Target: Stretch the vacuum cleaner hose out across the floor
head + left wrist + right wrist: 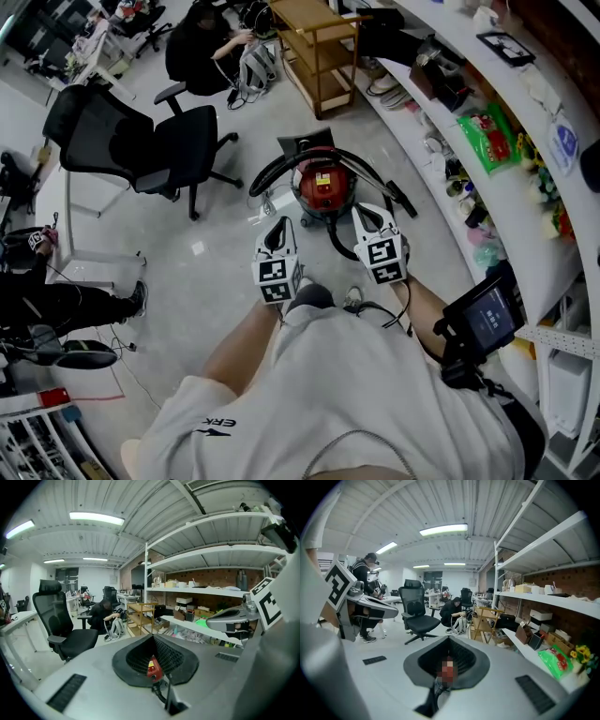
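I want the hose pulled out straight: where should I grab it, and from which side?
Probably near the stiff straight end of the hose, which lies on the floor right of the red vacuum while the rest loops round it. Come from above with the right gripper, jaws across the tube; they are shut now, so open first.

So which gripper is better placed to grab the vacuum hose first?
Probably the right gripper: a bend of the hose lies just beside its tip, and the nozzle is just ahead. The left gripper looks slightly farther from the hose. Both are shut, holding nothing.
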Demonstrator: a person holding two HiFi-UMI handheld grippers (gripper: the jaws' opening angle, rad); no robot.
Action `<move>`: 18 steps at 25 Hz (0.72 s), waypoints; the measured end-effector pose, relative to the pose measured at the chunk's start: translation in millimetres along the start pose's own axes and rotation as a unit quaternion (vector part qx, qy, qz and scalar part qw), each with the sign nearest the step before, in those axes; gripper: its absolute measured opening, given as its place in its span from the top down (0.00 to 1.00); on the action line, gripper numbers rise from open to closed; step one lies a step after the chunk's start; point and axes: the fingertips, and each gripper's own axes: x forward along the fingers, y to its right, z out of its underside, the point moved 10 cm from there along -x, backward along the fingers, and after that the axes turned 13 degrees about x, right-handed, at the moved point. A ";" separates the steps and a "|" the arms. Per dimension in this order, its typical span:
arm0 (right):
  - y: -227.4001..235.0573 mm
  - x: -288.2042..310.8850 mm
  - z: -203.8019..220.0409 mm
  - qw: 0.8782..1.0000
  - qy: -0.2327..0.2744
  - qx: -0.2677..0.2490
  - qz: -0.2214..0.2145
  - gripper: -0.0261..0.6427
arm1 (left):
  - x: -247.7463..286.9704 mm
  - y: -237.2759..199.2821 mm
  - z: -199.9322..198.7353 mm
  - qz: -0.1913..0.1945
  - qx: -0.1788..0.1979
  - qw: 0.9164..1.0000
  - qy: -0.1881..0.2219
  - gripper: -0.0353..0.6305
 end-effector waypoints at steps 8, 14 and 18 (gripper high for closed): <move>31.6 70.1 -11.5 0.999 -0.035 -0.003 0.007 0.96 | 86.2 -40.1 0.9 0.021 0.013 0.999 -0.032 0.94; 43.0 134.5 -24.1 0.998 -0.063 0.004 0.017 0.96 | 154.5 -74.6 2.8 0.053 0.015 0.997 -0.056 0.94; 47.0 173.7 -28.0 0.997 -0.081 0.005 0.019 0.96 | 192.6 -95.8 8.9 0.066 0.010 0.995 -0.073 0.94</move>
